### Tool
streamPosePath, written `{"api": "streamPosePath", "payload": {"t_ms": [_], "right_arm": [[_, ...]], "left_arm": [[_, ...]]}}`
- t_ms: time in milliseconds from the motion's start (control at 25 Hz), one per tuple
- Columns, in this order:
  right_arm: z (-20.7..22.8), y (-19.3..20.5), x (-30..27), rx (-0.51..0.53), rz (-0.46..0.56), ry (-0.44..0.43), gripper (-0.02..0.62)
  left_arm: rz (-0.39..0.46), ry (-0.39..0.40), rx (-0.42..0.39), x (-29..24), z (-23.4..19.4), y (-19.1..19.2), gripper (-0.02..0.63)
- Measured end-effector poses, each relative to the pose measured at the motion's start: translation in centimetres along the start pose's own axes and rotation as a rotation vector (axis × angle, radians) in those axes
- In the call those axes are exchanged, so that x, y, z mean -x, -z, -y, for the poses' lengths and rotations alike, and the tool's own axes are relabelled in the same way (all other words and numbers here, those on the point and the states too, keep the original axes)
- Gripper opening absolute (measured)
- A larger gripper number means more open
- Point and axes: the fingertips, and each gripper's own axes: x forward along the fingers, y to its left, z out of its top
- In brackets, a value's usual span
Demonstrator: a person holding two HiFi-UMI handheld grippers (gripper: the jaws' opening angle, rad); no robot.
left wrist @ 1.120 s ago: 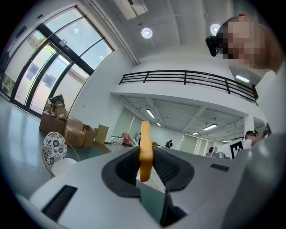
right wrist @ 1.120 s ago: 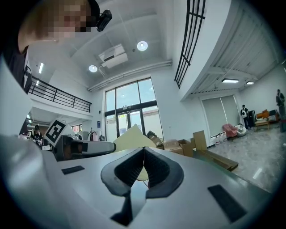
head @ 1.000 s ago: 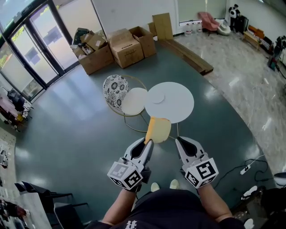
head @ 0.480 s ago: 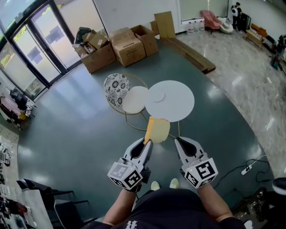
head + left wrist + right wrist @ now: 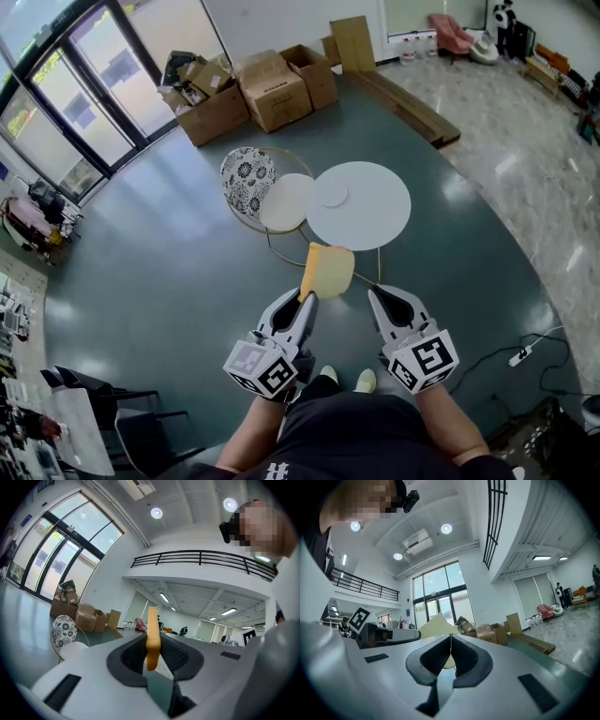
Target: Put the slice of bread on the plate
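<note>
Left grey gripper [image 5: 307, 298] is squeezing the flat, pale yellow slice of bread [image 5: 328, 270] by its near bottom corner. The bread stands up on its thin edge, in the air in front of the person. The right grey gripper [image 5: 375, 292] is just beside it, pinched closed with nothing inside.

A bit further on is the big white round table [image 5: 375, 220]. The bread hangs near its front edge. The small white round plate [image 5: 331, 194] sits on the far left part of the table, so the bread is not over it yet.

I think the job now is to carry the bread forward. Only a corner is held, so go slow or the bread may flop or slip out. Get it right over the plate, tip it flat, bring it low, then let go. Keep the right gripper out of the way.

Next to the table is a chair with a round cream seat [image 5: 286, 202]. Far back are brown cardboard boxes [image 5: 277, 89].
</note>
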Motion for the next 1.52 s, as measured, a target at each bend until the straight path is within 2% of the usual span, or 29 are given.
{"api": "streamPosePath", "payload": {"t_ms": [280, 600, 1160, 1520], "right_arm": [[0.8, 0.4, -1.0, -0.014, -0.009, -0.001, 0.006], [3.2, -0.1, -5.0, -0.002, -0.019, 0.040, 0.006], [7.3, -1.6, -17.9, 0.014, -0.006, 0.125, 0.006], [8.1, -2.7, -22.8, 0.017, -0.012, 0.158, 0.006]], "left_arm": [[-0.014, -0.004, 0.010, -0.9, -1.2, 0.3, 0.089], [-0.024, 0.024, 0.028, -5.0, -5.2, -0.4, 0.089], [-0.024, 0.098, 0.040, -12.6, -16.2, -5.0, 0.089], [-0.041, 0.128, 0.069, -15.5, -20.9, -6.5, 0.089]]}}
